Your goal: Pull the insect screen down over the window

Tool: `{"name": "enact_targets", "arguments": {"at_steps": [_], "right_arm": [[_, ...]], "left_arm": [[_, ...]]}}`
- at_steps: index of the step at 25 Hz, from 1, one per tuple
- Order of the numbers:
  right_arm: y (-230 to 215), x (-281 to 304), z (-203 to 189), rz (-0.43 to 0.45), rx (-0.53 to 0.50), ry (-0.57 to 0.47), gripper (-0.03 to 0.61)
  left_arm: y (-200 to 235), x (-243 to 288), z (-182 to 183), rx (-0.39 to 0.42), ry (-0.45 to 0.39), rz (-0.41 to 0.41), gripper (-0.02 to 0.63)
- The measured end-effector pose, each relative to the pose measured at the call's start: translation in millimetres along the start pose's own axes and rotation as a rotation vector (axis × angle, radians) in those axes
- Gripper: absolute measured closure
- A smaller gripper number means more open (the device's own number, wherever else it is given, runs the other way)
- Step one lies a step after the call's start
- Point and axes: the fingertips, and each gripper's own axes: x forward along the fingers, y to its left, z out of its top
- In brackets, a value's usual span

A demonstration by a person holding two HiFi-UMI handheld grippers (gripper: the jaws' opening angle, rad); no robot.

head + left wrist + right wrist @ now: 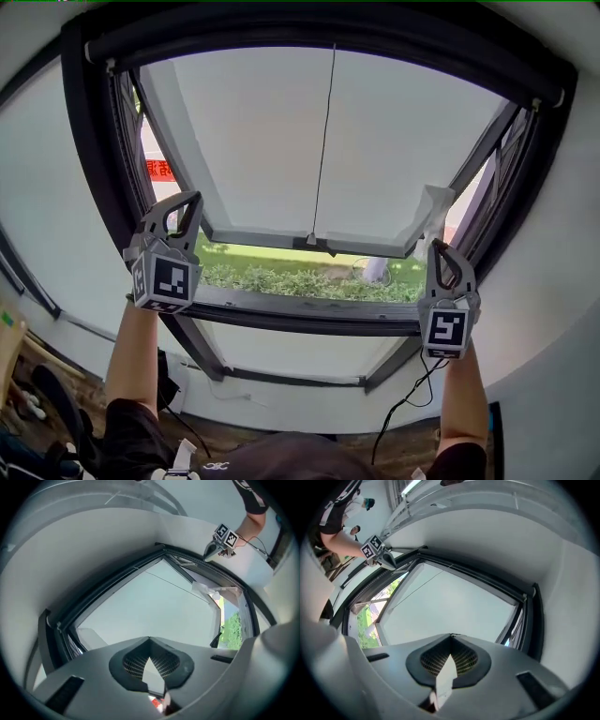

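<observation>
The pale insect screen (272, 141) hangs most of the way down the dark-framed window (300, 315). Its bottom bar (309, 242) stops above a strip of open view. A thin cord (323, 141) runs down the screen's middle. My left gripper (190, 202) is raised at the screen's lower left corner, jaws shut with a white sliver of screen edge (151, 674) pinched between them. At the crumpled lower right corner (429, 212) my right gripper (437, 247) is shut the same way on a white edge (446, 674).
Green shrubs and grass (300, 279) show through the gap under the bar, and a red sign (159, 169) at the left. A lower pane (300, 352) sits under the sill. A cable (403, 403) hangs from my right arm. White wall surrounds the frame.
</observation>
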Motion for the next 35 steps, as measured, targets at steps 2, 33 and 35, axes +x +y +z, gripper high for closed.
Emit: {"name": "enact_targets", "arguments": {"at_steps": [2,33,35], "right_arm": [[-18.5,6.6,12.5,-0.018,-0.089,-0.008,0.575],[-158.4,94.3,182.9,-0.101,-0.576,-0.090,0.407],[-163.5,98.8,188.0,-0.097,-0.594,-0.073,0.407]], "left_arm": [[21.7,4.5,12.5,0.079,0.003,0.022,0.604],[187.1,56.7,122.2,0.463,0.144,0.054,0.371],[186.8,60.2,122.2,0.481,0.156,0.038,0.371]]}}
